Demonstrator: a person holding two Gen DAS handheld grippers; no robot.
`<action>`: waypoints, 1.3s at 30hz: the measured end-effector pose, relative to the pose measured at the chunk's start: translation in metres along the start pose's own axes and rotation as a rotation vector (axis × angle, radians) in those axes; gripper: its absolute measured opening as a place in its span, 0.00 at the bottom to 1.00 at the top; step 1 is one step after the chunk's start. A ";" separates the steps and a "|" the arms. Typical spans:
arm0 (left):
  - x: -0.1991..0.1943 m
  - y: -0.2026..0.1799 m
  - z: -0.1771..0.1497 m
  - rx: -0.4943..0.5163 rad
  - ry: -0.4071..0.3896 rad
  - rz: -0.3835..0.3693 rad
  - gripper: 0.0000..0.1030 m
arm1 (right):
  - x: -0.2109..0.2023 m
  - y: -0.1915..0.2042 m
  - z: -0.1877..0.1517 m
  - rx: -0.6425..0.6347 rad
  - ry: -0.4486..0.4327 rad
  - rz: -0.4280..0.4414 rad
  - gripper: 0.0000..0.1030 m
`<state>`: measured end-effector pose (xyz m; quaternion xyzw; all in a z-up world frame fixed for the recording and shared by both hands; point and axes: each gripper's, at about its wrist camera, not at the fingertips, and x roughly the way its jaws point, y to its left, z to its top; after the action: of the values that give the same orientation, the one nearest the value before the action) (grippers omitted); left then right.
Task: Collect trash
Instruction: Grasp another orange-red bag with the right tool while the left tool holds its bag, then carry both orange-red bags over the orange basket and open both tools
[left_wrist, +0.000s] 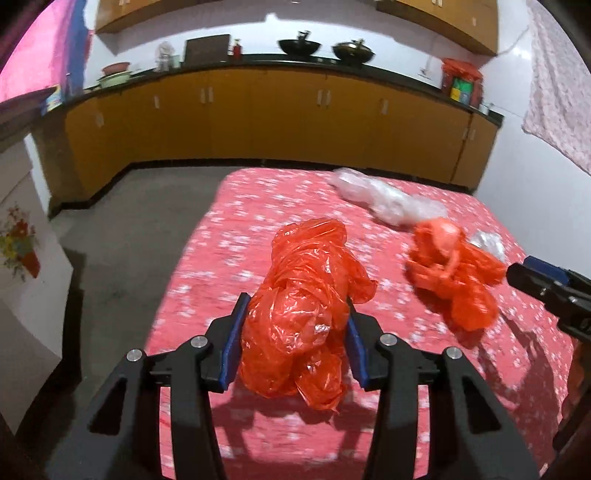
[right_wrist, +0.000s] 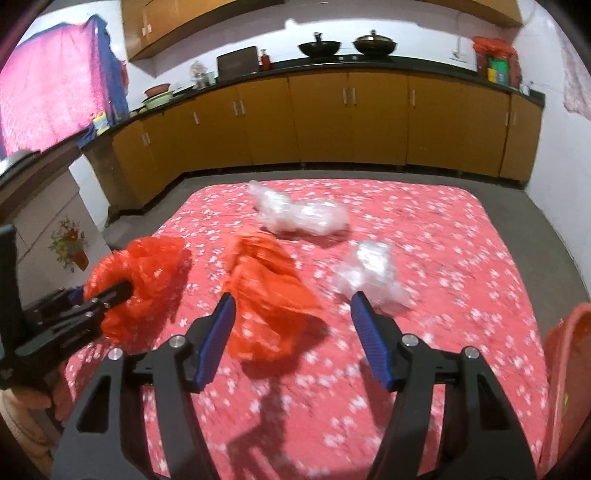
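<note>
Trash lies on a red flowered cloth (right_wrist: 443, 236) in front of both grippers, and the next move hangs on one thing: the loose orange bag (right_wrist: 266, 295) sits right ahead of the right gripper (right_wrist: 293, 301), a bit toward its left finger, with the cloth under it. That bag is long and crumpled, and its long side runs from close by the blue pads away toward the far left, so it lies slanted across the gap, not square to it. The right gripper is wide and the pads do not press on anything yet; I think it needs to go forward and down a little before it can pinch. The right gripper is much nearer to this bag than the left one is. The left gripper (left_wrist: 295, 301) is squeezed onto another orange bag (left_wrist: 303, 295), which bulges out between its pads and hangs just above the cloth. In the right view that held bag shows far to the left. Counting now: two orange bags, one held and one loose. There are two clear plastic lumps, a small one (right_wrist: 369, 273) just past the right finger tip and a longer one (right_wrist: 299, 214) farther ahead. An orange tub edge (right_wrist: 565, 354) peeks in at the right, near the right gripper.
</note>
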<state>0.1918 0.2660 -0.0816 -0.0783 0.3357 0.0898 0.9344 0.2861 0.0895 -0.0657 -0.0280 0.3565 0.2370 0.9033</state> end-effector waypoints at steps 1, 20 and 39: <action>0.001 0.004 0.001 -0.009 -0.002 0.010 0.46 | 0.004 0.003 0.002 -0.009 -0.001 0.004 0.61; 0.007 0.016 0.008 -0.056 -0.012 0.016 0.47 | 0.055 0.014 0.008 -0.069 0.093 -0.001 0.39; -0.011 -0.022 0.010 0.005 -0.026 -0.029 0.47 | 0.003 -0.011 -0.012 -0.006 0.070 0.015 0.15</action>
<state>0.1940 0.2454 -0.0650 -0.0795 0.3227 0.0765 0.9401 0.2854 0.0787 -0.0778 -0.0364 0.3874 0.2437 0.8884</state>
